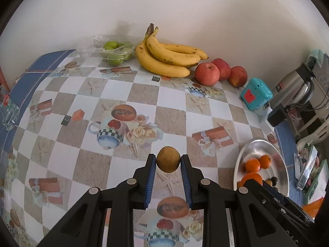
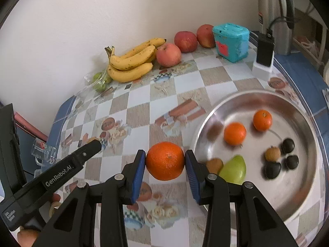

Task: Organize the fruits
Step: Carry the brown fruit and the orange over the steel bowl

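Observation:
My left gripper (image 1: 168, 161) is shut on a small round brown fruit (image 1: 168, 159), held above the patterned tablecloth. My right gripper (image 2: 165, 161) is shut on an orange (image 2: 165, 160), just left of a steel bowl (image 2: 304, 195). In that bowl lie two oranges (image 2: 234, 133), a green pear (image 2: 235, 169), small brown fruits (image 2: 272, 154) and dark chestnut-like ones (image 2: 272, 169). The left gripper's body (image 2: 61, 170) shows at the left of the right wrist view. Along the wall sit bananas (image 1: 168, 55), three red apples (image 1: 206, 73) and green fruits in a clear box (image 1: 115, 51).
A teal box (image 1: 256, 94) with a red label stands right of the apples, a steel thermos (image 1: 294, 86) and a black device on a white base (image 2: 264, 55) beyond it. A glass (image 1: 10, 111) stands at the table's left edge. The wall bounds the far side.

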{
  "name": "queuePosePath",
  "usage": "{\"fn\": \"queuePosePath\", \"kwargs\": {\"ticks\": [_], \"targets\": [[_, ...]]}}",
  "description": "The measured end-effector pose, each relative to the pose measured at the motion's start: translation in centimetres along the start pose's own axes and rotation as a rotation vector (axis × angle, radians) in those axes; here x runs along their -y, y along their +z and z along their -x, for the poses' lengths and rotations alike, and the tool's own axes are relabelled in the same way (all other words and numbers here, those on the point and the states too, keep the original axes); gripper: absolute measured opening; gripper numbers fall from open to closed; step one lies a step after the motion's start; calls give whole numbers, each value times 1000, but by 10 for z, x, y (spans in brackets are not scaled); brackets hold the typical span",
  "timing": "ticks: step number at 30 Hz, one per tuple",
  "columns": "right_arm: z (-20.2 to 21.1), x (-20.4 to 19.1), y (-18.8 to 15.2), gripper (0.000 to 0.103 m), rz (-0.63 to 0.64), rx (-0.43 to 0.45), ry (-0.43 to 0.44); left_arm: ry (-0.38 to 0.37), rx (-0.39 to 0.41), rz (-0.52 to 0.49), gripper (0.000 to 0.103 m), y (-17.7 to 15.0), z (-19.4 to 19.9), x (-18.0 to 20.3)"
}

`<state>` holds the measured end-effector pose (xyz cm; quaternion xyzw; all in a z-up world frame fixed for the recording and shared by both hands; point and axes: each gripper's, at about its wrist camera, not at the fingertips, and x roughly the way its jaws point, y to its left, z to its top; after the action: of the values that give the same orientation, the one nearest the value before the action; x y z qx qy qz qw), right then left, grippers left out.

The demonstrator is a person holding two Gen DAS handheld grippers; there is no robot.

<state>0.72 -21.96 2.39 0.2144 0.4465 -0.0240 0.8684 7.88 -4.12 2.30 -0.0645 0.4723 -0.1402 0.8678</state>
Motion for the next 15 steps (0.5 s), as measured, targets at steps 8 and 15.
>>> {"fn": "queuePosePath", "kwargs": {"ticks": [8, 15], "targets": [[13, 12, -21, 41, -17, 0, -18, -31, -21, -21, 26, -19, 10, 10], [17, 18, -30, 41, -23, -5, -37, -39, -26, -61, 27, -28, 15, 23]]}}
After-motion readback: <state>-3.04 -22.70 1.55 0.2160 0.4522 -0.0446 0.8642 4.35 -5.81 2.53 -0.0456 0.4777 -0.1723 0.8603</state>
